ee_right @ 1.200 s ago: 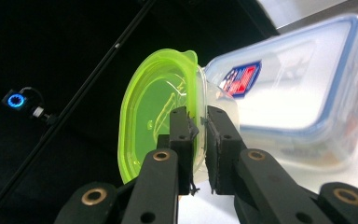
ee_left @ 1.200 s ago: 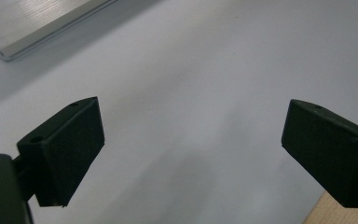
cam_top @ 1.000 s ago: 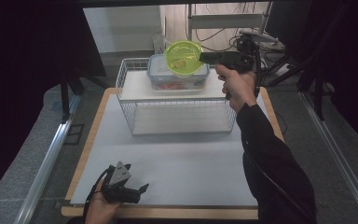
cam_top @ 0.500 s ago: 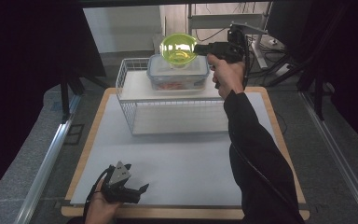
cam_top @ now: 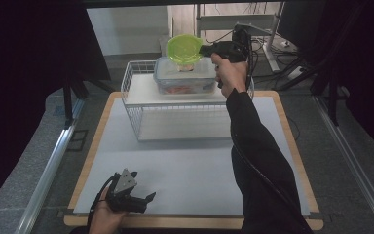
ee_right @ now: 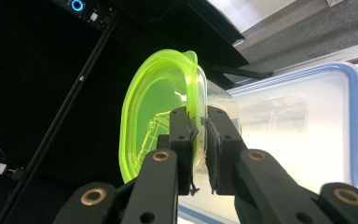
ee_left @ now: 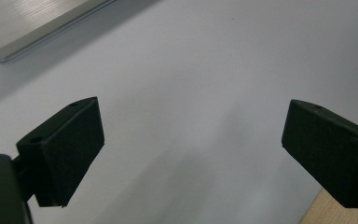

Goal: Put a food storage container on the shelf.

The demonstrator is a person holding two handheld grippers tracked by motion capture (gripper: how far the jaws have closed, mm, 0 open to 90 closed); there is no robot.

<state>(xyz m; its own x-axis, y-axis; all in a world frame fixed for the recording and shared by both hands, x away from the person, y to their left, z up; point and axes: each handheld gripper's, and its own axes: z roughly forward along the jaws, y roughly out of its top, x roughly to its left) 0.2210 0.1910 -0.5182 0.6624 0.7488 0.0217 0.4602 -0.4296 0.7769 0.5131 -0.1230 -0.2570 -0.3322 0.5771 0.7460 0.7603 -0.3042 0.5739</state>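
- The right gripper, its fingers clamped on the rim of a green bowl, has carried the bowl from the far right of the wire rack to a spot over the clear lidded container at the counter's far edge.
- In the earlier high views the bowl hung more to the right and showed its open mouth; now it is tilted and overlaps the container's lid, so a set-down on top of the container looks near, though nothing is released yet.
- The left gripper rests at the counter's near-left corner, fingers spread wide with nothing between them, unchanged from the earlier frames.
- Whether the bowl touches the lid or hangs just above it cannot be told: the high view foreshortens the gap, and the right gripper view cuts off the bowl's underside.
- Reddish contents inside the container are too blurred to identify.
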